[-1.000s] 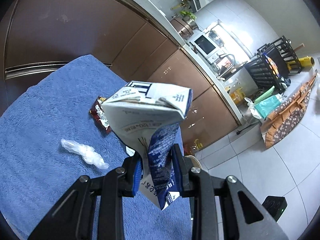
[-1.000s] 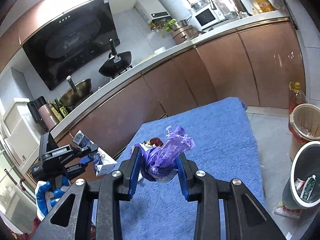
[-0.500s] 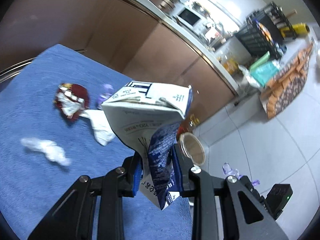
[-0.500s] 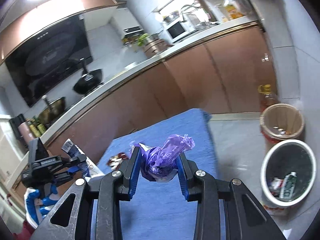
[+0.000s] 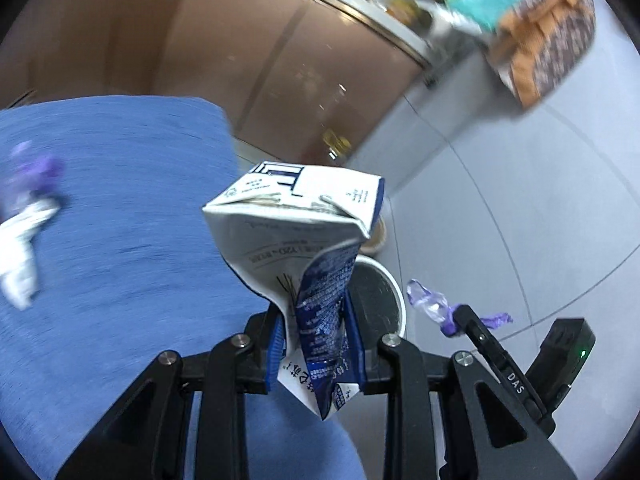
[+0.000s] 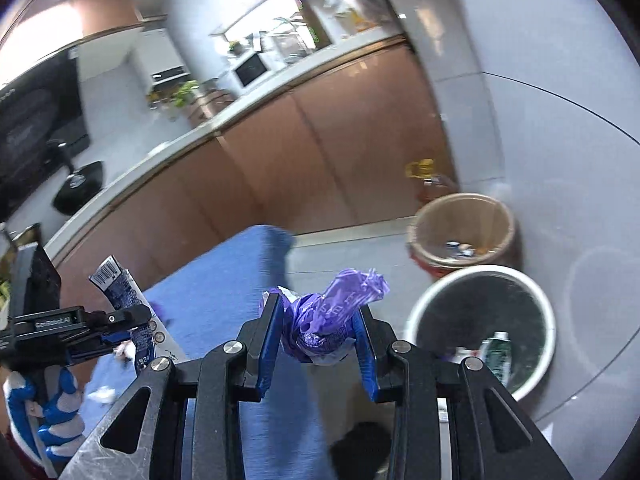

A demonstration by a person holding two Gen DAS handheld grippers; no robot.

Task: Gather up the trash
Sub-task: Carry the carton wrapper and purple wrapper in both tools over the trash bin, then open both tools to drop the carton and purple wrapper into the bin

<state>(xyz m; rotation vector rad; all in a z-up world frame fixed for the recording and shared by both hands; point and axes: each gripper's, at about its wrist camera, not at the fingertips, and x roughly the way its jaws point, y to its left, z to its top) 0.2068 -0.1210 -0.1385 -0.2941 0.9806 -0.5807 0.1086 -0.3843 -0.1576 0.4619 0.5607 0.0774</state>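
My left gripper (image 5: 316,344) is shut on a crushed white and blue milk carton (image 5: 296,232), held above the blue cloth's (image 5: 120,216) right edge; it also shows in the right wrist view (image 6: 128,312). My right gripper (image 6: 318,340) is shut on a crumpled purple plastic bag (image 6: 332,312), also seen in the left wrist view (image 5: 432,304). A white-rimmed bin (image 6: 480,328) with trash inside stands on the floor to the right, partly behind the carton in the left wrist view (image 5: 380,292). A white wrapper (image 5: 20,256) and a purple scrap (image 5: 36,168) lie on the cloth.
A tan bin (image 6: 464,228) with some scraps stands behind the white bin, with a yellow-capped bottle (image 6: 420,172) by the brown cabinets (image 6: 320,152). Grey tiled floor (image 6: 560,160) stretches to the right. A black object (image 6: 360,448) lies on the floor below my right gripper.
Both grippers have swung right, off the cloth toward the bins, each still holding its trash. The bins now look closer and larger in the right wrist view.
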